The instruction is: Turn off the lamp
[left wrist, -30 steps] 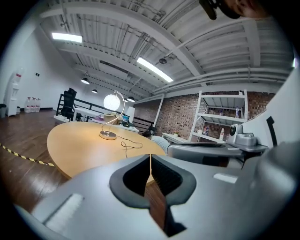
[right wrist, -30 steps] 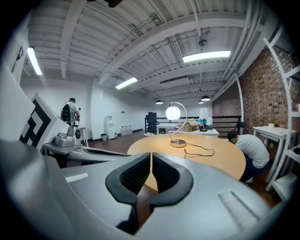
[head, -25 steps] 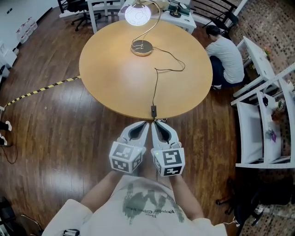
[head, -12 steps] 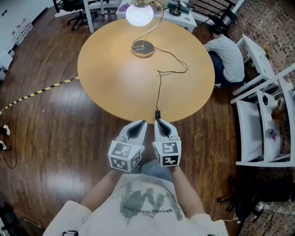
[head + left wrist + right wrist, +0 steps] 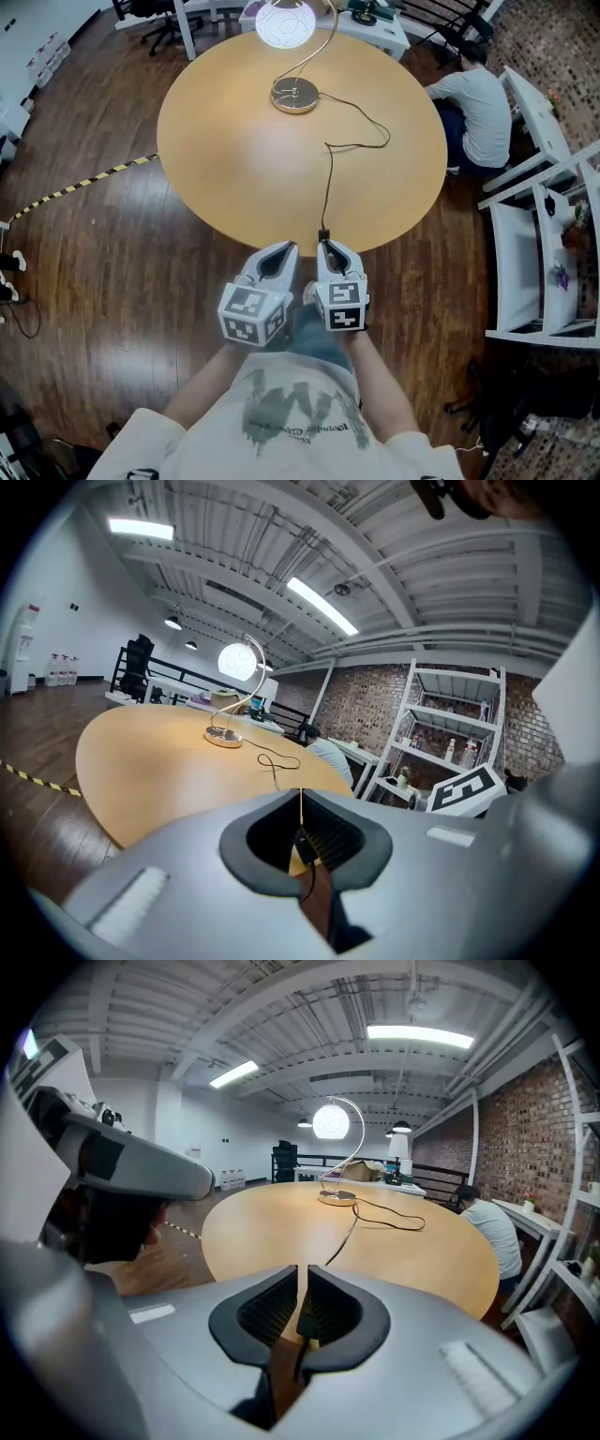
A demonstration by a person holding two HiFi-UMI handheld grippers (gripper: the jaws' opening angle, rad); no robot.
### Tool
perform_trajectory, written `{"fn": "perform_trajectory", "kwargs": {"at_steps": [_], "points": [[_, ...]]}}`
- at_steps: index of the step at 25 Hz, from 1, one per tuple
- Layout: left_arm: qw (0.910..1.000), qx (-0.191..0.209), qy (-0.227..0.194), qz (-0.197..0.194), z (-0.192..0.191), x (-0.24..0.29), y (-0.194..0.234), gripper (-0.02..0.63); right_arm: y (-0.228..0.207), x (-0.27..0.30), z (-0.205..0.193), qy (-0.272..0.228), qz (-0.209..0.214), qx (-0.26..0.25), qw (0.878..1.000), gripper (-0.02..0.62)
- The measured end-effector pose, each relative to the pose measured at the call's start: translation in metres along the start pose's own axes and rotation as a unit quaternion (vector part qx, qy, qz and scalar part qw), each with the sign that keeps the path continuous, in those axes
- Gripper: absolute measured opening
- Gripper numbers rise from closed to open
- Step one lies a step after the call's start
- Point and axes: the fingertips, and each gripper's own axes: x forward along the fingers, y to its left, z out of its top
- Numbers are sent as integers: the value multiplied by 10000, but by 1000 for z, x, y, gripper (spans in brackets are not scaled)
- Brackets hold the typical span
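The left gripper (image 5: 291, 247) and the right gripper (image 5: 324, 244) are held just beside each other, low in front of the body, with the jaws pointed toward the far side. The left gripper is angled slightly rightward and its jaws are brought together at the tips. The right gripper's jaws are drawn together too, with only a thin slit left between the tips. The left forearm (image 5: 202, 386) and the right forearm (image 5: 380, 394) are bent inward from the sides

Round table (image 5: 234, 159), crouching person (image 5: 483, 98) (back turned), white shelves (image 5: 511, 272), striped tape (image 5: 84, 185)
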Motion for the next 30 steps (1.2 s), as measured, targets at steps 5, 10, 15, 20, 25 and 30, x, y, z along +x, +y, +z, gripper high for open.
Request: {"fn": "perform_trajectory", "kwargs": {"at_steps": [5,10,15,20,25,30], "points": [[9999,-6,42,97,-3,9,5,6,-7,16,-16,220,6,-172,9996,29],[9998,-50,78,202,-1,16,10,6,-12,26,-24,362,98,-271,9989,18],[9995,-74,81,295,2,20,18,6,-13,35,-25,447,169,-309,9984,9],[9993,-96,69,345,4,23,22,5,-18,41,-31,471,233,17,9986,6],[9993,-98,43,354,8,27,25,5,-25,42,-34,449,157,245,9986,5],[9994,-97,75,315,5,29,21,5,-26,41,-38,519,82,-5,9986,0]]}}
